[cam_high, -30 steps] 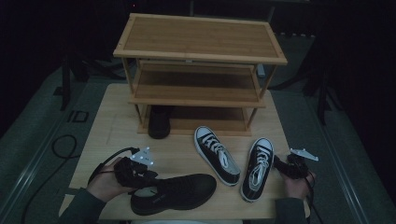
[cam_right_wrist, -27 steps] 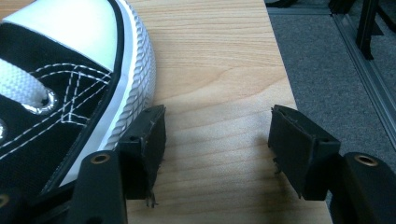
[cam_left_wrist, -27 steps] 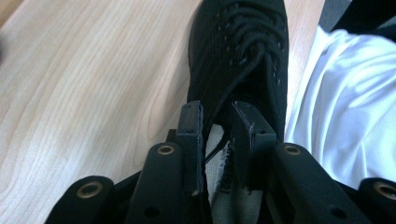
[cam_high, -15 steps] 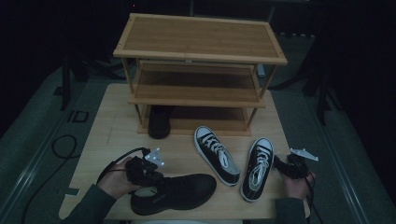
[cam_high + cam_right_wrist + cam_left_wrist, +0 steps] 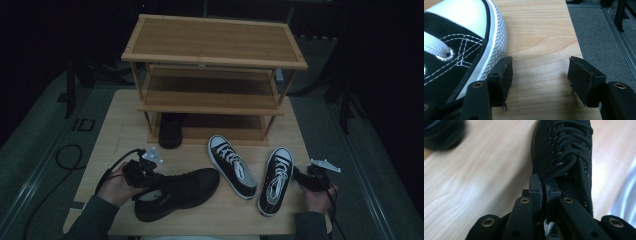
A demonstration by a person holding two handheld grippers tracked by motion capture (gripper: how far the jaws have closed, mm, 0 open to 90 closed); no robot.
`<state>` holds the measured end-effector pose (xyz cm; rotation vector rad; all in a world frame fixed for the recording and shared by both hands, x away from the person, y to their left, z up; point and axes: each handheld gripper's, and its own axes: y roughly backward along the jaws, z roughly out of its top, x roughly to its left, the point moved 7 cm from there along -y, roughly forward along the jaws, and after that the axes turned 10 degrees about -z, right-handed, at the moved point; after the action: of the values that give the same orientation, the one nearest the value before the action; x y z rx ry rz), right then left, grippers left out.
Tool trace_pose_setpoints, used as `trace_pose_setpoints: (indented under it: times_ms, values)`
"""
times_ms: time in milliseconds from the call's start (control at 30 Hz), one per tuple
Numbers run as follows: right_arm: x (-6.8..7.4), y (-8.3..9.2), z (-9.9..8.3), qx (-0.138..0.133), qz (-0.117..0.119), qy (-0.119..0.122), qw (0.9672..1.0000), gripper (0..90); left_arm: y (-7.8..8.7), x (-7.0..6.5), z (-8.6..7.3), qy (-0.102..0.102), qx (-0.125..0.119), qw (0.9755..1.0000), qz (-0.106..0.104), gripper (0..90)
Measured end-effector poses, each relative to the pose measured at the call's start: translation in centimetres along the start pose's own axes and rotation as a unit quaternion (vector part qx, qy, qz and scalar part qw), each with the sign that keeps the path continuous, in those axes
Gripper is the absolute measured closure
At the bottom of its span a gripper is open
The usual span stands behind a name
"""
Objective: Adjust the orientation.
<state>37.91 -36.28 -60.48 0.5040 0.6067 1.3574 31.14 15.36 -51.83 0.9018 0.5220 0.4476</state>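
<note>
My left claw (image 5: 142, 172) had just been closing, and it was clamped on the rim of the black mesh lace-up shoe (image 5: 177, 192) near its tongue, with the fabric pinched between the two black pads (image 5: 535, 191). That shoe lay on its sole at the near left of the light wooden table (image 5: 120, 130), its toe pointing toward the right. My right claw (image 5: 305, 180) rested low at the near right edge of the table with its jaws standing wide apart and nothing between them; one pad (image 5: 502, 75) sat just beside the ribbed white sole of the right-hand black canvas sneaker with white laces and white toe cap (image 5: 275, 180), though I could not tell whether it touched. A second black canvas sneaker of the same kind (image 5: 232, 165) lay between that one and the mesh shoe, angled with its toe toward the rack, close to the mesh shoe's toe. Behind all three stood a three-tier bamboo shoe rack (image 5: 215, 55), taking up the far half of the table. Another black shoe (image 5: 171, 130) sat at the left end of its lowest tier, toe toward me. A black cable (image 5: 65, 155) curled on the grey floor to the left of the table.
</note>
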Motion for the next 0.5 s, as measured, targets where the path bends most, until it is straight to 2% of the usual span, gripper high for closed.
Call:
trace_pose_setpoints:
  times_ms: [67, 167, 233, 300, 367, 433, 500]
  values:
    - [0.0, 0.0, 0.0, 0.000, 0.000, 0.000, 1.0000, 36.6, 0.4, 1.2, -0.2, 0.027, -0.016, 0.9994, 0.014, 87.0]
    - [0.0, 0.0, 0.0, 0.000, 0.000, 0.000, 1.0000, 36.6, 0.9, 2.6, -0.5, 0.064, -0.036, 0.9968, 0.029, 87.1]
    - [0.0, 0.0, 0.0, 0.000, 0.000, 0.000, 1.0000, 36.6, 1.1, 3.3, -0.6, 0.084, -0.049, 0.9944, 0.041, 87.1]
    - [0.0, 0.0, 0.0, 0.000, 0.000, 0.000, 1.0000, 36.6, 1.2, 3.7, -0.8, 0.098, -0.056, 0.9927, 0.041, 87.1]
    - [0.0, 0.0, 0.0, 0.000, 0.000, 0.000, 1.0000, 36.6, 1.3, 3.8, -0.8, 0.098, -0.060, 0.9924, 0.044, 87.0]
    - [0.0, 0.0, 0.0, 0.000, 0.000, 0.000, 1.0000, 36.5, 1.2, 3.6, -0.8, 0.084, -0.057, 0.9939, 0.044, 85.5]
    - [0.0, 0.0, 0.0, 0.000, 0.000, 0.000, 1.0000, 36.6, 1.3, 3.4, -0.8, 0.078, -0.057, 0.9945, 0.042, 79.7]
